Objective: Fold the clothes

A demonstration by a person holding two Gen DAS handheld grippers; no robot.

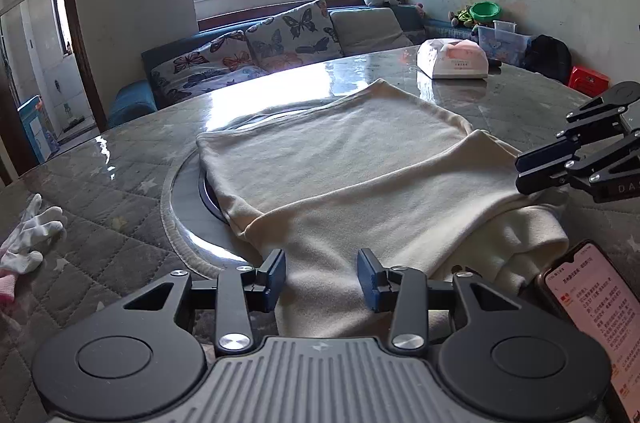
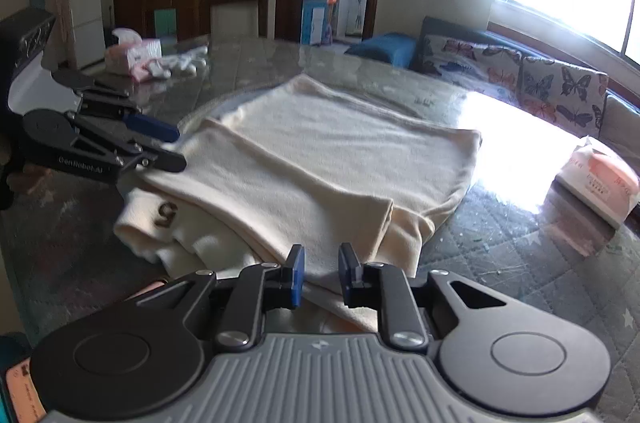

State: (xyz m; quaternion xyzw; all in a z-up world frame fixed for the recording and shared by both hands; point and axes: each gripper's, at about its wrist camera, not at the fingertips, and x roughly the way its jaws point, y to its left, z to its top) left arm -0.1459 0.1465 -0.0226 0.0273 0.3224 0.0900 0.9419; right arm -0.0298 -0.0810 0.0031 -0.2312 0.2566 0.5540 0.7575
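A cream sweater (image 1: 360,175) lies partly folded on the round table, with one side panel turned over its body and a sleeve bunched at the near right; in the right wrist view (image 2: 320,167) a brown "5" shows on that sleeve. My left gripper (image 1: 322,279) is open, its jaws straddling the near hem of the sweater. My right gripper (image 2: 322,275) is open with a narrower gap, just above the sweater's near corner. Each gripper shows in the other's view: the right one (image 1: 536,169) at the sweater's right edge, the left one (image 2: 172,147) at its left edge.
A phone (image 1: 596,319) with a lit screen lies near the sleeve. White gloves (image 1: 32,235) lie on the left of the quilted table cover. A tissue pack (image 1: 452,59) sits at the far side. A sofa with butterfly cushions (image 1: 256,51) stands behind the table.
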